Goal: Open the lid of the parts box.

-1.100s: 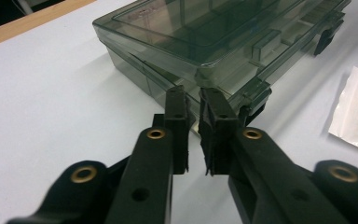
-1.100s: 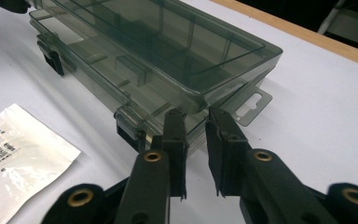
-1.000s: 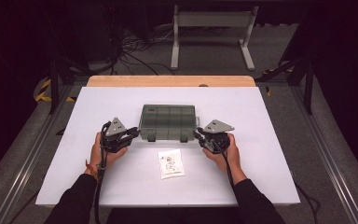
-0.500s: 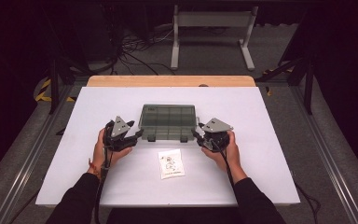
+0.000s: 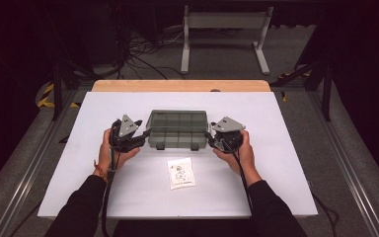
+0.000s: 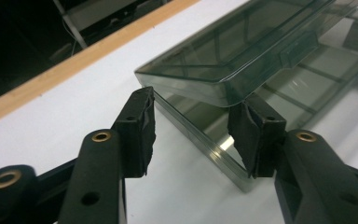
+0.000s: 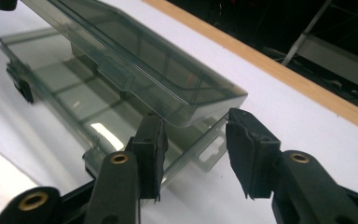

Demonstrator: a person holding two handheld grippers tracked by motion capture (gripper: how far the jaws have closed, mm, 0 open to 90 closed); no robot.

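Box orientation: the organiser box (image 5: 178,129) lies with its long axis across the table, left to right from your seat; its two dark latches face you on the near edge.
Box appearance: smoky, see-through plastic, divided into compartments. Its lid (image 6: 242,51) stands slightly raised off the base (image 7: 74,100), a gap showing at both short ends.
Box location: middle of the white table (image 5: 286,163), between your two grippers, just beyond the small printed packet (image 5: 181,173).
Left gripper: the left gripper (image 6: 193,130) sits at the box's left end. Its jaws have just been opening, then eased in a little; you see them part open, straddling the corner. One pad (image 6: 244,135) lies against the base under the lid's edge, the other stands clear over the table. No grip is made.
Right gripper: the right gripper (image 7: 193,151) sits at the box's right end, jaws part open after opening. One pad (image 7: 151,154) stands in front of the base, the other beside it; whether either touches, you cannot tell.
Surroundings: a wooden strip (image 5: 180,85) runs along the table's far edge.
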